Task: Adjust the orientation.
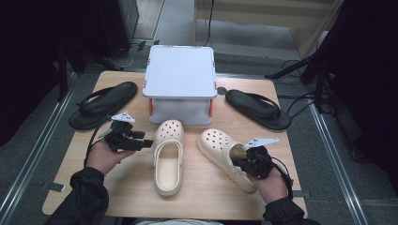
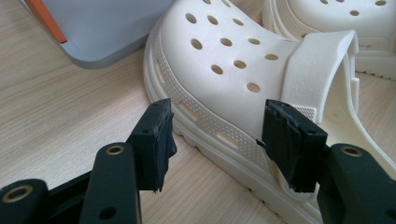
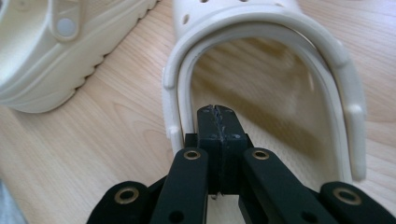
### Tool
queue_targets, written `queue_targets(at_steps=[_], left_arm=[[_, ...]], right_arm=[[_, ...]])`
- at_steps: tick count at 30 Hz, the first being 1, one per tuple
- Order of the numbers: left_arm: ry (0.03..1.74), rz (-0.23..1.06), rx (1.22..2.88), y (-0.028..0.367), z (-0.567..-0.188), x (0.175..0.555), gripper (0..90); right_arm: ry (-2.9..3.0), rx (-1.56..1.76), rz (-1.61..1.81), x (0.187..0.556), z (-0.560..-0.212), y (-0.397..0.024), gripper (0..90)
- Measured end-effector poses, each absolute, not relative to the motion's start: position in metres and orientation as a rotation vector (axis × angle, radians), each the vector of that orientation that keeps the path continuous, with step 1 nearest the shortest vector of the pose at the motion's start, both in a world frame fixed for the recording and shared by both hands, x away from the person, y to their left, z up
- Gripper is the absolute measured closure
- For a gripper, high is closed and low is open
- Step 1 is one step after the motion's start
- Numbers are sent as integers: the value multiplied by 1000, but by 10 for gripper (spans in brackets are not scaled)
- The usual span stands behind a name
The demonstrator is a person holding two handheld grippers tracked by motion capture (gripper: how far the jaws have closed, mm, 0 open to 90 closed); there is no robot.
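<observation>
Gripping nothing, the right tongs [image 3: 218,116] sit pressed together inside the cream perforated foam clog [image 3: 261,70]; the left tongs [image 2: 219,135] gape apart beside its twin [image 2: 224,60] — a careless nudge could skid either shoe.

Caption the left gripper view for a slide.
Open left claw straddling the side wall of a cream clog on the wooden table.
</observation>
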State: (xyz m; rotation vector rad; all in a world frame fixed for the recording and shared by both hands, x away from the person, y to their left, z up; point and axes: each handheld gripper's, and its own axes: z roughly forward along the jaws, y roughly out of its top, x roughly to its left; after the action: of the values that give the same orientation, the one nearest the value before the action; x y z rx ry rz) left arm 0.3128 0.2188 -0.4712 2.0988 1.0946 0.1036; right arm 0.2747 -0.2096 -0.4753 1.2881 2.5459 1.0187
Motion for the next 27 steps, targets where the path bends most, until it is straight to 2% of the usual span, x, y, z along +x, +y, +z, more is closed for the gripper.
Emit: queue_targets(at_steps=[22,27], left_arm=[[1081,97,2110,214,-473,314,435],[1087,97,2109,216,-473,314,435]], right_arm=[[2573,1287,1099,272,-481,-181,900],[2551,1290,1129,271,-474,-189,884]])
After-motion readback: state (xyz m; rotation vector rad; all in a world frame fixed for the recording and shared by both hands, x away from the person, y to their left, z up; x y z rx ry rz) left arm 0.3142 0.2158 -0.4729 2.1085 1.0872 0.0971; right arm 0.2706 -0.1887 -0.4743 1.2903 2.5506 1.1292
